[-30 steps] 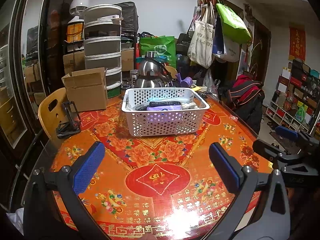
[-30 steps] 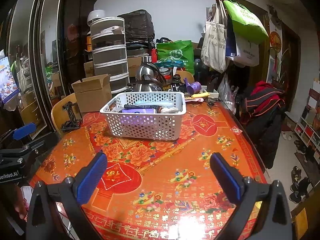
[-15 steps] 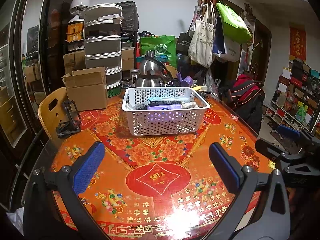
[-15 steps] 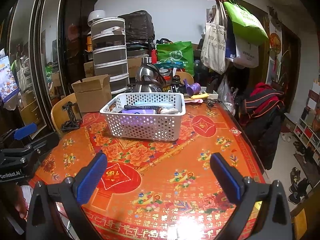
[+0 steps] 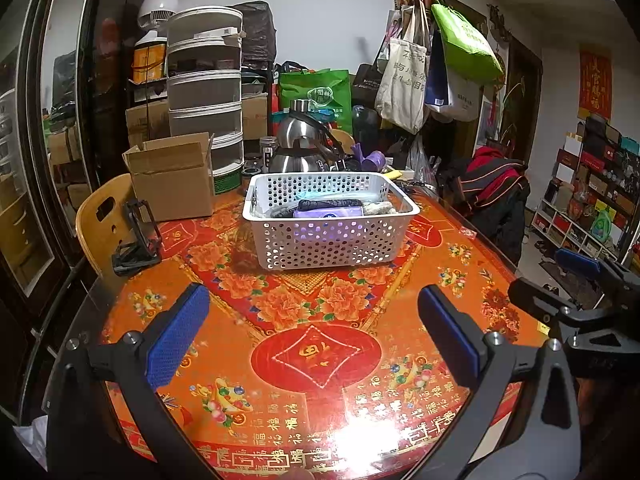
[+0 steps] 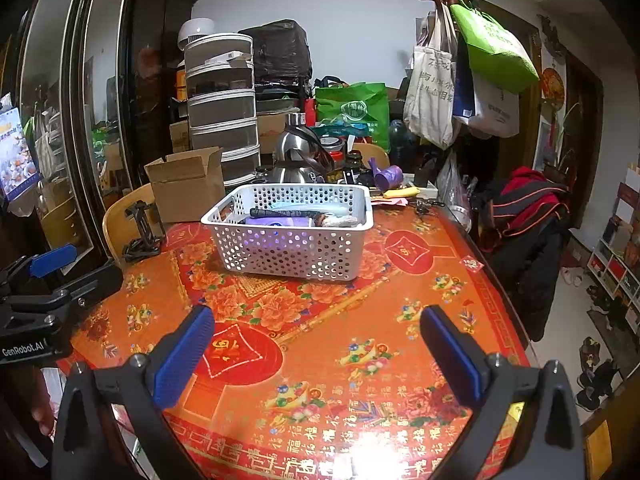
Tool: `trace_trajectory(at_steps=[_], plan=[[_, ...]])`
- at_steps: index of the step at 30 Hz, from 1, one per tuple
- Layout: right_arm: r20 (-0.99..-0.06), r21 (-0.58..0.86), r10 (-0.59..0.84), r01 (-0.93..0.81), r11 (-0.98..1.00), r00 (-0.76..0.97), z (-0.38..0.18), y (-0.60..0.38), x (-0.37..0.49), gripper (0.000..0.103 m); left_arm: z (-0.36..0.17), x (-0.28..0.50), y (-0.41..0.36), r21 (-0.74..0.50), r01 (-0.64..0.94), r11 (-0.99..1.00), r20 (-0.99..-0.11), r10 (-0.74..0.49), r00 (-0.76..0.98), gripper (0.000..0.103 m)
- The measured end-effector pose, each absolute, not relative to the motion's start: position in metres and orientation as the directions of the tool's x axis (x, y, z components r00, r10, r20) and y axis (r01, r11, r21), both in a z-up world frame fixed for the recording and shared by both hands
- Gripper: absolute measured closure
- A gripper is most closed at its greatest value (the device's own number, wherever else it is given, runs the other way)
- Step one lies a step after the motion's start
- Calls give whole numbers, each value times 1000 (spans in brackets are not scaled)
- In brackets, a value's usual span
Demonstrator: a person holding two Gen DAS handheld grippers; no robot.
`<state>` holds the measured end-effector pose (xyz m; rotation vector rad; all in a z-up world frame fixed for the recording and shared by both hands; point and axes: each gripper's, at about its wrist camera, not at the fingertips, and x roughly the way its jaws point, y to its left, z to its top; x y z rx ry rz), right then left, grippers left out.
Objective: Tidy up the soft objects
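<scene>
**Both tools empty, basket waiting at the far middle**

You are at a pause between steps: either before the first pick or after the last drop, and these views alone do not settle which. Your left tool (image 5: 312,334) hangs over the near edge of the worktop (image 5: 320,312) with its 2 blue pads spread wide and nothing between them. Your right tool (image 6: 316,344) is the same: pads apart, empty, low over the near edge.

The white perforated basket (image 5: 330,236) sits toward the far middle of the worktop, well apart from both tools. Inside it lie several soft things packed side by side: a dark rolled piece (image 5: 330,203), a purple flat pack (image 5: 328,212) and a pale knitted bundle (image 5: 378,209) at the right end. A light blue item behind them is too hidden to name.

No loose soft object shows on the open red cloth. If more sorting is wanted, your next move calls for a reach forward over the basket rim, coming down from above so the pads clear the wall.
</scene>
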<state>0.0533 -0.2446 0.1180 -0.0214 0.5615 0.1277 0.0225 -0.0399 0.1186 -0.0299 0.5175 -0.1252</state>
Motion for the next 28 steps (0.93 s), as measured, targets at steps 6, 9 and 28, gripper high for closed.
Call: trace_trajectory(at_steps=[6,9,28], plan=[[-531,14,114,-127,992,839,118,-245,53,1,119,23,-40,-60,111,992,-492,-127,862,0],[-533,15,115,-127,992,838,118,-244,53,1,119,23,-40,-59,111,992,-492,-126,862,0],[-538,7,117,-134,991,835,111,-242,54,1,121,21,-45,-41,119,992,-477,-124,870,0]])
